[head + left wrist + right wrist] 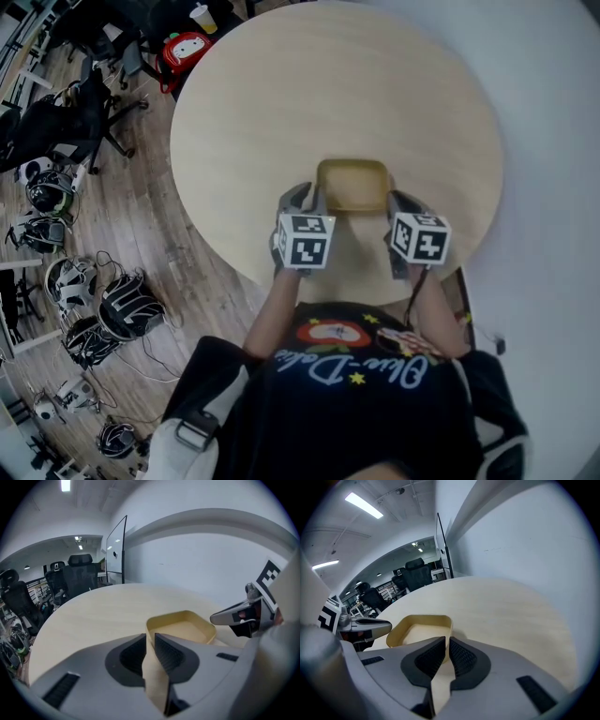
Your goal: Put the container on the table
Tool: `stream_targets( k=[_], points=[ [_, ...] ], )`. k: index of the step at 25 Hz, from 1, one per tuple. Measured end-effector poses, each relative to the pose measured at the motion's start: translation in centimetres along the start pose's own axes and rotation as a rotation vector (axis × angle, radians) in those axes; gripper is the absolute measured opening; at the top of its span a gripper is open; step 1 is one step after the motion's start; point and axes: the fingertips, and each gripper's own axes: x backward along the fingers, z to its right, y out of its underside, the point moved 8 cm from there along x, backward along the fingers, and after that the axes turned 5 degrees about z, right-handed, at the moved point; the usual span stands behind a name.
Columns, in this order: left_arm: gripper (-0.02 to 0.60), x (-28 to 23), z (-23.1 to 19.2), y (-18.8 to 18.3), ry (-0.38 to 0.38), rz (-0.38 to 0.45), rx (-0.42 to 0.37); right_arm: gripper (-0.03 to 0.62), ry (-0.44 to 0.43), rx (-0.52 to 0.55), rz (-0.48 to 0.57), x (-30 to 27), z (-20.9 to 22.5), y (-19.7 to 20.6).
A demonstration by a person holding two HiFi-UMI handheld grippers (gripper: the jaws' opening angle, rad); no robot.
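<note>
Above the table, head view: we hold the container [352,184] between both grippers, over the near part of the table [281,103]. The left gripper [312,204] is at its left wall and the right gripper [394,204] at its right wall.
Left gripper view: the jaws are clamped on the container's left wall, one inside and one outside. The container looks level and empty.
Right gripper view: the jaws are pinched on the opposite wall in the same way. The table lies close beneath, but we cannot tell whether the base touches it.
Step in hand: we judge this to be the set-down.
Technique: we should lower both sides together, keep the rim level and let the base rest flat. Then we part both jaws evenly, so neither wall is dragged.
</note>
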Motion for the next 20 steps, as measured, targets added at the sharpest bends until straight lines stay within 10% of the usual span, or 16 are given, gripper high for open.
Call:
stream_targets(
  k=[20],
  points=[
    [0.0,8.5,2.1,-4.3,-0.101,0.265,-0.077,0.0,-0.104,0.065,0.315,7.4,-1.9,-3.7]
  ],
)
